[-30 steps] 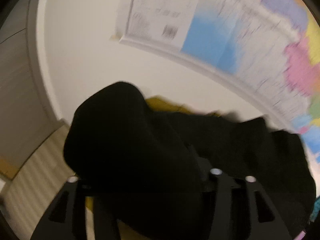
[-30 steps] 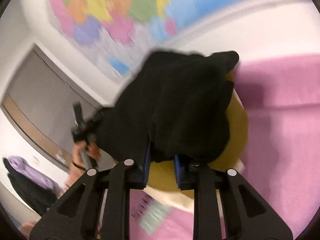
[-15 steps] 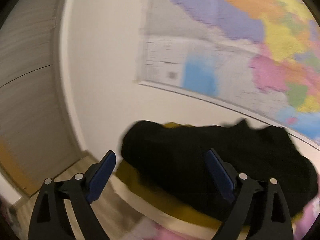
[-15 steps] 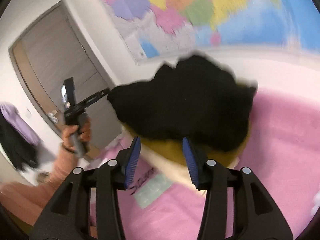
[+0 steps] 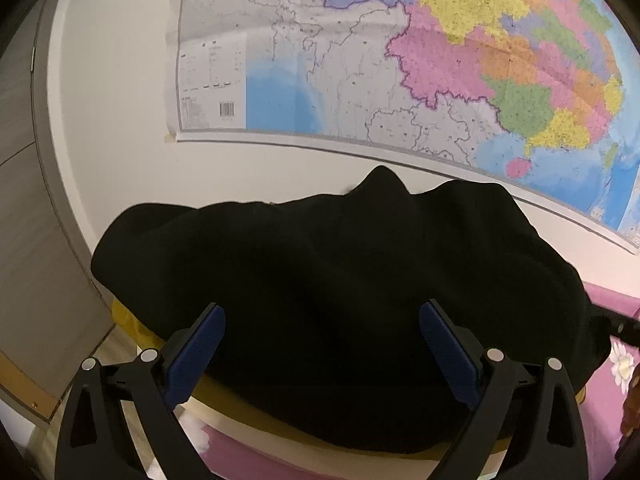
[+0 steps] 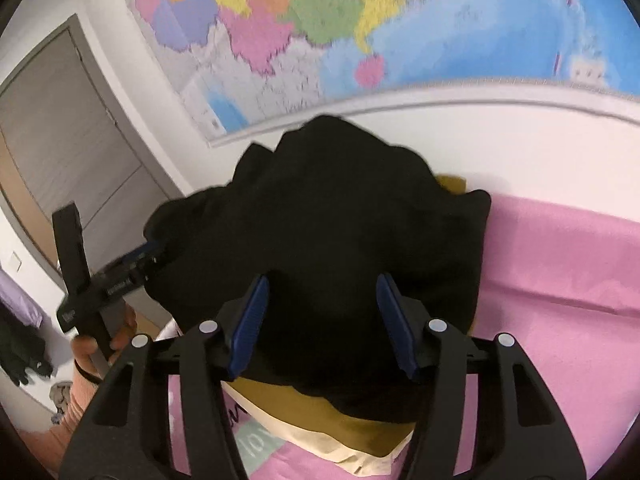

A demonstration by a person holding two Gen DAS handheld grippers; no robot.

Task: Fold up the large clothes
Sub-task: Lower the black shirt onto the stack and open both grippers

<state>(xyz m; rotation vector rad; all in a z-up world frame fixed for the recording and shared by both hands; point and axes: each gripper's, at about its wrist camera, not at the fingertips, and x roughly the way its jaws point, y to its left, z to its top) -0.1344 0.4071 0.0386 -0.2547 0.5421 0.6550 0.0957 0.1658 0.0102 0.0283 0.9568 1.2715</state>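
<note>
Left wrist view: left tool [image 5: 322,344] is standing wide, jaws just been opening, nothing between the blue pads [image 5: 196,354], which are sitting clear in front of the black garment [image 5: 320,292]. Garment is lying bunched on a stack of yellow and cream folded cloth [image 5: 248,420], on the pink bed cover [image 5: 608,300], below the wall map [image 5: 400,60]. Right wrist view: a hand [image 6: 116,336] is gripping the left tool's handle at the garment's left edge. Right tool [image 6: 323,326] is released too, jaws just been opening, empty, hovering at the garment's near side.
</note>
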